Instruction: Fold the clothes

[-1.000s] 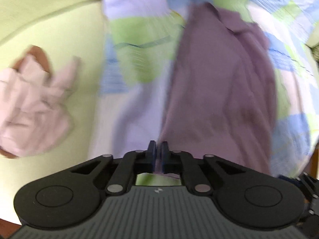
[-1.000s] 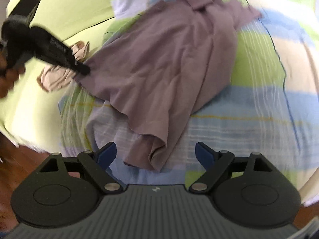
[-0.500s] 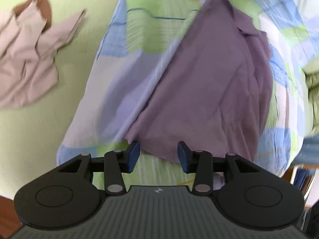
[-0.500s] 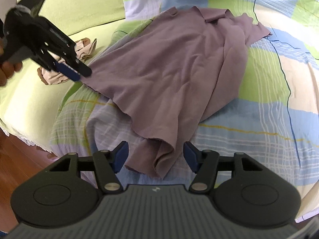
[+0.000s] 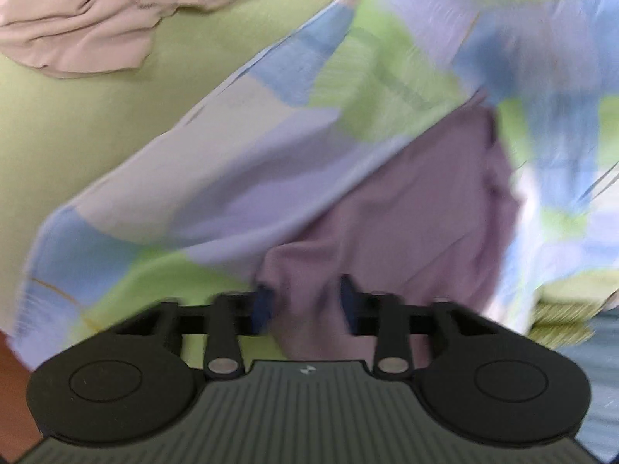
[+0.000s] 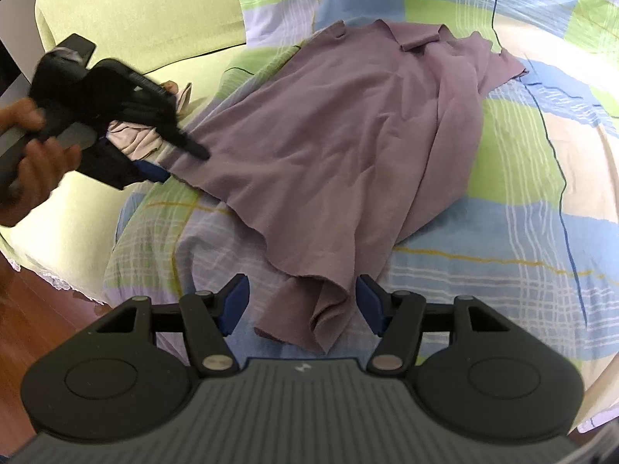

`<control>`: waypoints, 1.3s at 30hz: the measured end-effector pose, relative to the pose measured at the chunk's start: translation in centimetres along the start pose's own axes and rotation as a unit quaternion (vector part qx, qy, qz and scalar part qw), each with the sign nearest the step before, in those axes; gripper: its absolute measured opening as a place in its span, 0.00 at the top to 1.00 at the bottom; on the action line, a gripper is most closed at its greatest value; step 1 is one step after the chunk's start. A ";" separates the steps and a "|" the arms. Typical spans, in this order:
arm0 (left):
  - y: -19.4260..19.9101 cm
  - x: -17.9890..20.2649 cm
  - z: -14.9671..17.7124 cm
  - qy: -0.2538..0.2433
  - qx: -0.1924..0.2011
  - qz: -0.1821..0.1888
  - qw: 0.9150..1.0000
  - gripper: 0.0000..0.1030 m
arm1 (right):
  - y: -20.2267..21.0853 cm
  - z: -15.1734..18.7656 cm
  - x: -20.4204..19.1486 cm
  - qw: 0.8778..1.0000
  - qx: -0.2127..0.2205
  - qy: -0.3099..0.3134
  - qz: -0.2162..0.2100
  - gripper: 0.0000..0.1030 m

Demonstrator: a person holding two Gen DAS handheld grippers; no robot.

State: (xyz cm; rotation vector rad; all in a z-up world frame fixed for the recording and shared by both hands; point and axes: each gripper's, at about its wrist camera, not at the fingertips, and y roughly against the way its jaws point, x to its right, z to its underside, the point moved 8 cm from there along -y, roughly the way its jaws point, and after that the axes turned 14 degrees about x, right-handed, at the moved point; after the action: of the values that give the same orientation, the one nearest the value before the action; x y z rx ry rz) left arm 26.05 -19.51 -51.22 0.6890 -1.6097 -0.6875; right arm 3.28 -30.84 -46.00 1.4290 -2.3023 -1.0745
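A purple shirt (image 6: 348,135) lies spread out on the bed, on top of a checked blanket (image 6: 503,232). Its collar (image 6: 418,38) points to the far side of the bed. Its bottom edge hangs toward the near edge of the bed, where the person stands.

The step in hand looks like taking hold of the shirt's bottom edge, one corner for each side.

The right hand-held gripper (image 6: 301,301) hovers over the bunched-up bottom corner near the bed's near edge. Its fingers are apart. The cloth sits between them, but the pads do not press on it.

The left hand-held gripper (image 5: 305,301) is at the shirt's other bottom corner, nearer the left edge of the bed. A hand (image 6: 35,154) holds it. The left view is blurry. In it the fingers look apart, with purple cloth between them. They do not seem to pinch it yet.

A crumpled pink cloth (image 5: 77,27) lies apart on the green sheet (image 5: 77,135), by the bed's left edge. It is not part of this step.

Next, both grippers probably need to close on the cloth. Each should catch only the shirt and not the blanket under it. Then the two corners could be lifted together and carried toward the collar to make the first fold. The right corner is wrinkled, so it may need a pull to lie flat.
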 end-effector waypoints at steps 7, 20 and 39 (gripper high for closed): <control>4.8 3.0 -1.3 -0.019 0.052 0.062 0.997 0.97 | -0.1 -0.1 0.0 1.000 0.010 0.009 0.005 0.44; 5.4 5.8 -4.3 -0.019 0.081 0.096 0.992 0.97 | -2.6 2.1 -2.9 0.981 0.001 0.193 0.016 0.53; 5.9 18.5 -2.6 -0.081 0.096 0.157 0.980 0.97 | 4.0 -11.9 9.6 0.968 0.117 0.205 0.083 0.91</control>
State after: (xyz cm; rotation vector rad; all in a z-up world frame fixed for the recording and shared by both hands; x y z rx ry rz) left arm 25.85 -29.85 -34.58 0.5102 -1.9013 -0.3662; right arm 2.14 -43.53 -36.60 1.3520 -2.2389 -0.4201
